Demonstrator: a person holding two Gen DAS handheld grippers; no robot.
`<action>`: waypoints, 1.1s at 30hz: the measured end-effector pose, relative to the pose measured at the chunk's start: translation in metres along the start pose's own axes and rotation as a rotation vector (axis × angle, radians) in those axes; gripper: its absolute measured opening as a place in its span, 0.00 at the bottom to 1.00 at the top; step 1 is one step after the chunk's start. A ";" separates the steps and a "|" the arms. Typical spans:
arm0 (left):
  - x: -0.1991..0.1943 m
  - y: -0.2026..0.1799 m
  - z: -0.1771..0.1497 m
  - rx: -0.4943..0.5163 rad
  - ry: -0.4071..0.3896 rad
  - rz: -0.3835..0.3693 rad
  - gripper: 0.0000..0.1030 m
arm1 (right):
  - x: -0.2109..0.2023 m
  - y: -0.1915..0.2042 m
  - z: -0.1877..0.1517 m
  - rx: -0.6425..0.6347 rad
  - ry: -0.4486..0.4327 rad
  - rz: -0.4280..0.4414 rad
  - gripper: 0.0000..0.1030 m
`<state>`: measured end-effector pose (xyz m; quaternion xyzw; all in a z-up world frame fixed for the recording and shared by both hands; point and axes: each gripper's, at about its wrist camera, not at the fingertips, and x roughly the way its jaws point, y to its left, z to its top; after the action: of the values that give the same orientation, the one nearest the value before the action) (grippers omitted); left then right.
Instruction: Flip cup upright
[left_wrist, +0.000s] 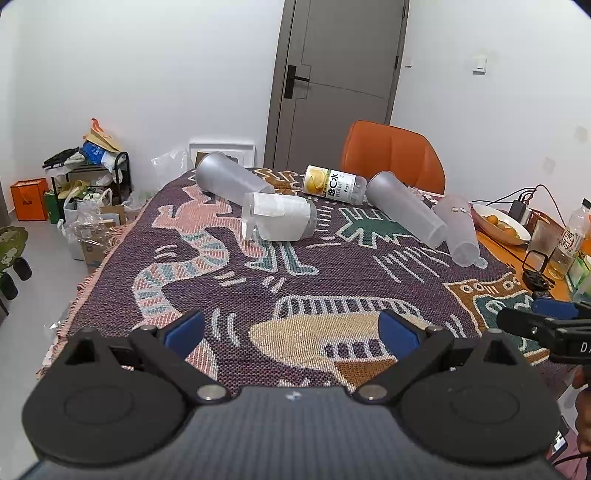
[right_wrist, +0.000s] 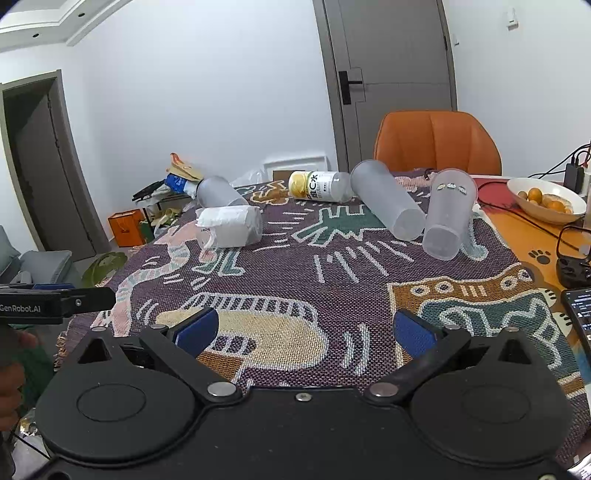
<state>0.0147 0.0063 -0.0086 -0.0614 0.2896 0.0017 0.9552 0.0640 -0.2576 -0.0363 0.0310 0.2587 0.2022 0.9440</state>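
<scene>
Three frosted plastic cups lie on their sides on the patterned cloth: one at the far left (left_wrist: 231, 179) (right_wrist: 220, 192), one at the far middle-right (left_wrist: 406, 208) (right_wrist: 386, 199), and one with small stickers at the right (left_wrist: 458, 230) (right_wrist: 448, 218). A clear jar wrapped in white paper (left_wrist: 279, 216) (right_wrist: 231, 225) and a yellow-labelled bottle (left_wrist: 334, 184) (right_wrist: 319, 185) also lie on their sides. My left gripper (left_wrist: 291, 328) is open and empty over the near cloth. My right gripper (right_wrist: 304, 326) is open and empty, also near the front edge.
The patterned cloth (left_wrist: 258, 295) covers the table. An orange chair (left_wrist: 393, 155) stands at the far side. At the right are a bowl of oranges (right_wrist: 546, 199), cables, a phone (right_wrist: 580, 314) and bottles (left_wrist: 570, 236). Clutter sits on the floor at the left (left_wrist: 85, 184).
</scene>
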 end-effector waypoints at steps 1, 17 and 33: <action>0.003 0.001 0.002 -0.001 0.002 -0.001 0.97 | 0.002 -0.001 0.001 0.002 0.002 0.008 1.00; 0.053 0.031 0.083 -0.087 -0.004 -0.020 0.96 | 0.064 -0.018 0.069 0.057 0.045 0.046 1.00; 0.134 0.075 0.129 -0.246 0.044 -0.030 0.95 | 0.138 -0.024 0.116 0.068 0.051 0.053 1.00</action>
<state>0.1946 0.0914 0.0146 -0.1823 0.3071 0.0214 0.9338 0.2393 -0.2195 -0.0058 0.0649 0.2886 0.2187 0.9299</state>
